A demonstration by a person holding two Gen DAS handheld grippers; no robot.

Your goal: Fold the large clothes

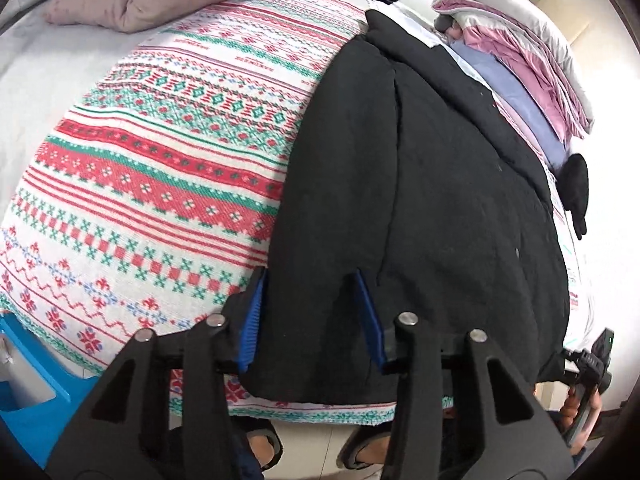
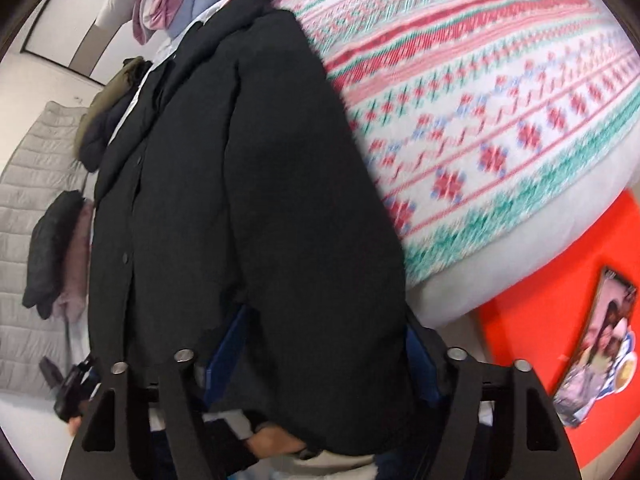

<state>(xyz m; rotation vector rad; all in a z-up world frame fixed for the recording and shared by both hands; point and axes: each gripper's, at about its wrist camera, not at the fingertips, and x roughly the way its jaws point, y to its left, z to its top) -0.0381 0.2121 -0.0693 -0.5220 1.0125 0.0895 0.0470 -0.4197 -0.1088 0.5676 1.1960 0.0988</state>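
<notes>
Hovering your left gripper [image 1: 310, 312] fingers apart over black coat [image 1: 420, 200], your right gripper [image 2: 324, 344] fingers straddling its hem, patterned blanket [image 1: 160, 152] beneath.

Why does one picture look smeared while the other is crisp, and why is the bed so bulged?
Left wrist view: sharp, the patterned blanket shows each stitch, though the window side glares white at the right edge. Right wrist view: motion blur smears the blanket and the black coat. In both, the fisheye lens bends straight edges into curves and leaves dark corners.
</notes>
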